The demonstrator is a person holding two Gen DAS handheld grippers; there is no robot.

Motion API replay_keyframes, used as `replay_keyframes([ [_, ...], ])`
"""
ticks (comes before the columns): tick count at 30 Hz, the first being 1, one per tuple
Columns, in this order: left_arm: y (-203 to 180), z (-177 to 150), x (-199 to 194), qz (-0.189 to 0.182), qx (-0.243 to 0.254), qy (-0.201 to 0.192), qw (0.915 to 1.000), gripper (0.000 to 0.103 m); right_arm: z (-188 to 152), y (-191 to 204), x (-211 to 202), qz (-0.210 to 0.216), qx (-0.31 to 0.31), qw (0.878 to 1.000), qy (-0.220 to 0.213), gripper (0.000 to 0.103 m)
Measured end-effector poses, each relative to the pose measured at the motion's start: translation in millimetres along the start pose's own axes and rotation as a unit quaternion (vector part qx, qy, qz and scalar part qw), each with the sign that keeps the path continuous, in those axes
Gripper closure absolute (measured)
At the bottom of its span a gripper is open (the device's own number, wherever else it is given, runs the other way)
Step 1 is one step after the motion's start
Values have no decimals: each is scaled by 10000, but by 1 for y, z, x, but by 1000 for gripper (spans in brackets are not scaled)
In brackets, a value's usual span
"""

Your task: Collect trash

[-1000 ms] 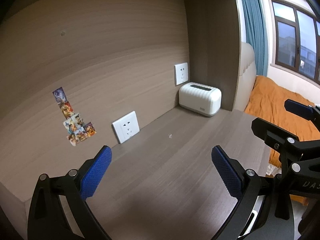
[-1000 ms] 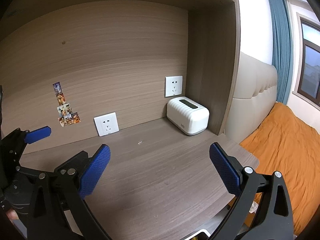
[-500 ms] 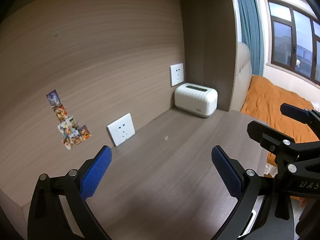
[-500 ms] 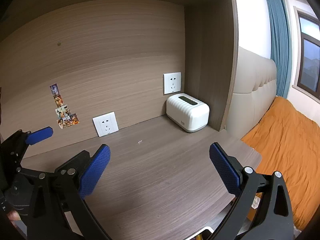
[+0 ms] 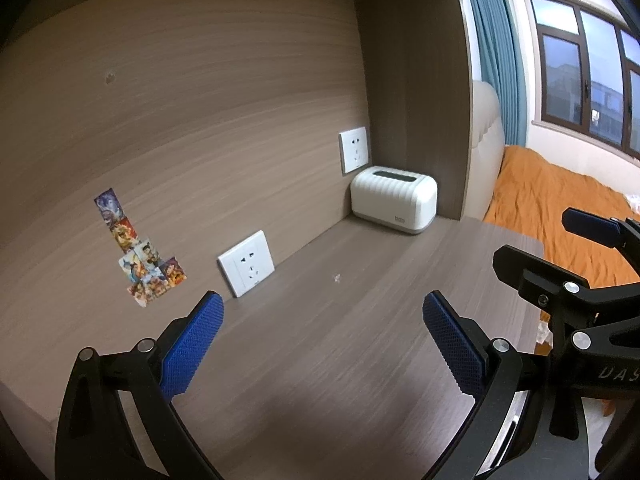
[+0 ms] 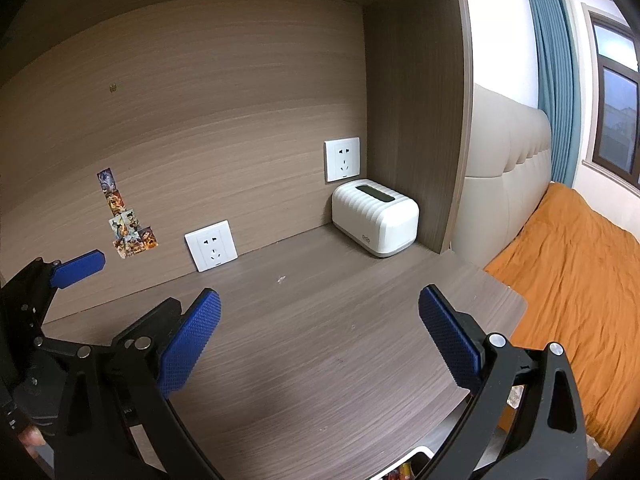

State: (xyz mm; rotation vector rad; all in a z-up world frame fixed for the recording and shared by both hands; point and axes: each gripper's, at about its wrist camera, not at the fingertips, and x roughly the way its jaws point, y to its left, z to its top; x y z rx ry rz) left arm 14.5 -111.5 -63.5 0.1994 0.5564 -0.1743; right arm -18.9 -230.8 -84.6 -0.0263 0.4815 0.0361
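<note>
Both the left gripper (image 5: 323, 336) and right gripper (image 6: 320, 330) hover with fingers spread and empty, while what seems a tiny white scrap (image 5: 337, 278) lies on the table (image 5: 320, 360) at twelve o'clock, easily flicked away by a blunt pinch.

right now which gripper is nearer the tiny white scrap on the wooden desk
Neither clearly. The tiny white scrap lies ahead of both open grippers: slightly right of centre for the left gripper, slightly left of centre for the right gripper.

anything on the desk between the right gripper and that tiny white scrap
Nothing visible. Bare desk lies between the open right hand-held gripper and the white scrap; the tissue box sits off to the right.
</note>
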Motion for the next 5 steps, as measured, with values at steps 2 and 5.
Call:
replay_keyframes([
  [2,1,0,0,34,6,-12,10000,5,0,0,0,3,2,10000,0,4],
  [5,2,-1,-1,49,13,-17,10000,5,0,1,0,14,-5,10000,4,4],
])
